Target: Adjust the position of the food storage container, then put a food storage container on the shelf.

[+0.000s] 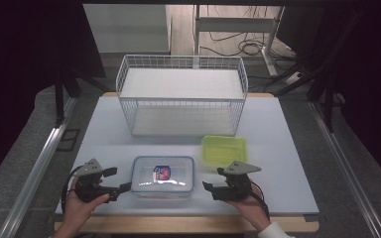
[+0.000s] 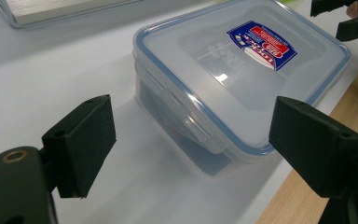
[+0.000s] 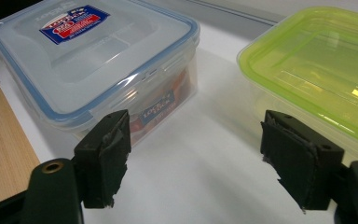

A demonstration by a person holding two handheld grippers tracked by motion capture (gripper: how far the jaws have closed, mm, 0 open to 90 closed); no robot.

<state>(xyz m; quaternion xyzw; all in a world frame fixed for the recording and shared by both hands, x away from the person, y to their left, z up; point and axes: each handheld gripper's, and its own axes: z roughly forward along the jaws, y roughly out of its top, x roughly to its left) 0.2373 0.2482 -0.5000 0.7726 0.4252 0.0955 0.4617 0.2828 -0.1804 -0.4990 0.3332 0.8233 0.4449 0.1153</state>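
Observation:
A clear lidded food box with a blue seal and a red-and-blue label sits near the table's front edge, between my two hands. My left gripper is open just left of it; in the left gripper view the box lies ahead of the gripper, whose jaws stand wide apart short of its near corner. My right gripper is open just right of the box. In the right gripper view that gripper points at bare table between the clear box and a green lidded container.
The green container lies behind and right of the clear box. A white wire basket stands at the back of the white table. The table's wooden front edge runs just below my hands.

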